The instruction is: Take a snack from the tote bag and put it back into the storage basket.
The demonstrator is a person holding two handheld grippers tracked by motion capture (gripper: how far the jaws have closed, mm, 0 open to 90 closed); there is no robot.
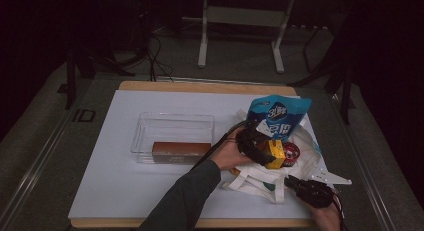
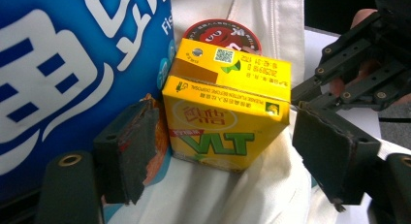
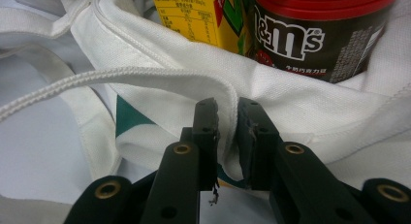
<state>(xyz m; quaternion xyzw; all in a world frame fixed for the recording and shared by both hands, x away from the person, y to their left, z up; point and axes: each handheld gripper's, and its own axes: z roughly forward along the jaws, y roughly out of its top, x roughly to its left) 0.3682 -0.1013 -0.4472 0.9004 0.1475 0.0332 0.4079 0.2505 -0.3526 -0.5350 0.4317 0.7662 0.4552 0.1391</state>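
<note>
A: Left gripper is in at the white tote bag, jaws spread wide either side of the yellow drink carton. Pads aren't touching it yet, gap on both sides.

B: Right gripper?

A: Pressed together on the bag's hem, pinching a fold of white cloth. Looks like it's holding the mouth open, my guess.

B: So where are we, progress-wise?

A: Early-ish, I'd say. One brown box already lies in the clear plastic bin mid-table. Carton, red-lidded M&M's tub and big blue snack pouch all sit in or on the bag, right side of the table. If it's unpacking into the bin, that's three items left, carton next.

B: Describe the carton.

A: Small rectangular juice box, bright yellow, green "VLT" lettering on the front, QR code & date stamp on top. Edges look crisp, no dents I can see. Stands upright, a bit tilted, blue pouch right beside it on one flank, M&M's tub just behind, touching or nearly.

B: Room to grab?

A: Tight on the pouch side, that jaw sits right against the pouch. Other side's clear, with the right gripper farther off.
</note>
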